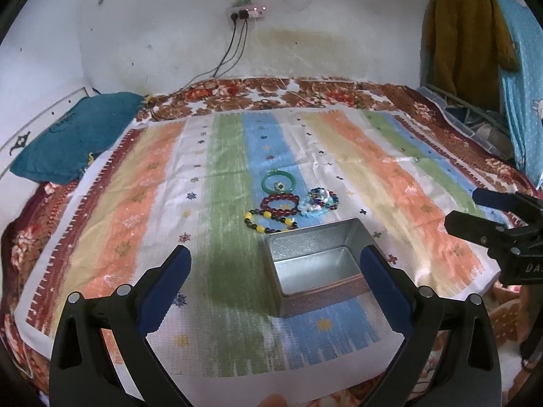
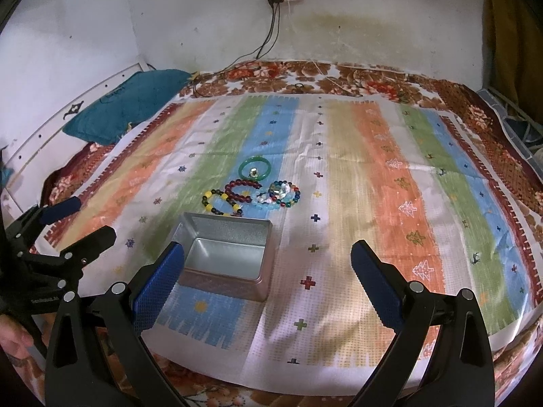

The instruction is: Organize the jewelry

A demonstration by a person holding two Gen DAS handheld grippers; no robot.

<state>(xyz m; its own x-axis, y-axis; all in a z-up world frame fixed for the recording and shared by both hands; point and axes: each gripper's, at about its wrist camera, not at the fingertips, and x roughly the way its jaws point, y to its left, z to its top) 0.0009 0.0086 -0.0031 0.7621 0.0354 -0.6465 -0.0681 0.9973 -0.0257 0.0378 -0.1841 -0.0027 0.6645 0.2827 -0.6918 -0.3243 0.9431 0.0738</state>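
An open, empty metal tin (image 1: pixel 315 264) sits on the striped cloth; it also shows in the right wrist view (image 2: pixel 225 257). Just behind it lie a green bangle (image 1: pixel 281 183) (image 2: pixel 255 169), a dark red bead bracelet (image 1: pixel 280 204) (image 2: pixel 239 190), a yellow-and-black bead bracelet (image 1: pixel 269 222) (image 2: pixel 222 202) and a pile of blue and multicoloured bead bracelets (image 1: pixel 319 201) (image 2: pixel 280 195). My left gripper (image 1: pixel 275 254) is open and empty, in front of the tin. My right gripper (image 2: pixel 268 251) is open and empty, to the tin's right.
The striped cloth (image 1: pixel 390 176) covers a floral bedspread (image 1: pixel 271 90). A teal pillow (image 1: pixel 71 135) lies at the far left. Cables (image 1: pixel 234 47) hang from a wall socket. Clothes (image 1: pixel 465 34) hang at the right.
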